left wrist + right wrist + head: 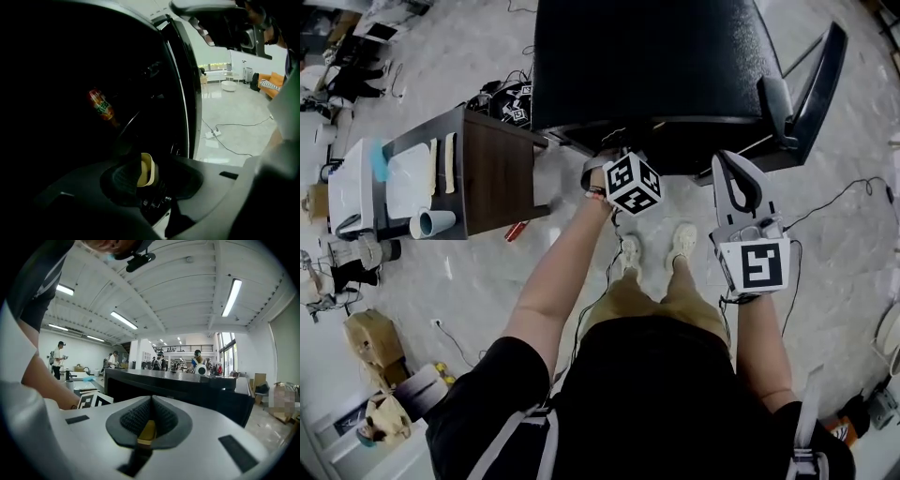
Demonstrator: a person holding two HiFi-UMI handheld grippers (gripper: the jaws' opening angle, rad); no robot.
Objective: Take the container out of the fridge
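Two grippers: left gripper point(143, 164) at open fridge point(647, 66), right gripper point(151, 404) closed

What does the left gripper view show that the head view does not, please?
Only the left gripper view: a red bottle in the dark fridge interior, a power strip on the floor, an orange sofa. Only the head view: a brown table, a paper cup, the person's shoes. Both: the black fridge, door open.
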